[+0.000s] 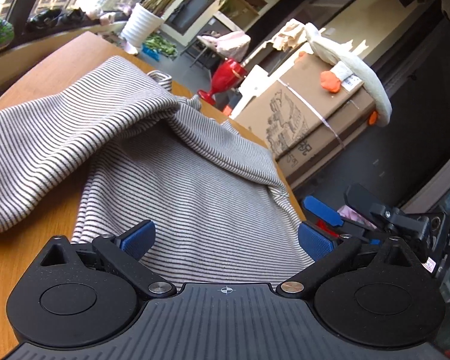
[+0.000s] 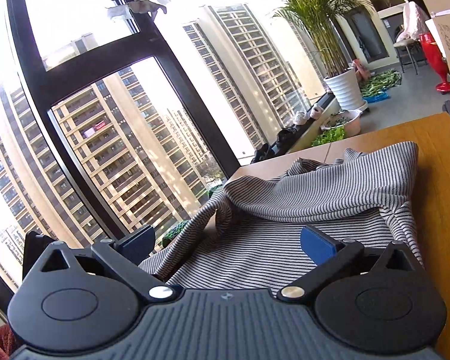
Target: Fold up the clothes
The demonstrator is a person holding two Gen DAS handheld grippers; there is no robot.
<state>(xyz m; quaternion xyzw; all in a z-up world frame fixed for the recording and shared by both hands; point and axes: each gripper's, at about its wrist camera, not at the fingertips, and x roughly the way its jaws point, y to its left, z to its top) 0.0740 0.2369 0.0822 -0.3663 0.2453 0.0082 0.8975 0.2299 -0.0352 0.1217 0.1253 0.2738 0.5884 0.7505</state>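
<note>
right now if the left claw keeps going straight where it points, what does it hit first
Most likely the striped garment: the open left claw points slightly down over it, and a raised fold of the cloth lies just ahead on the wooden table. Depth is hard to judge.

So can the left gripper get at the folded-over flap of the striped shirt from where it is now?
Probably yes: the left gripper is open over the striped shirt, and nothing lies between it and the flap.
</note>
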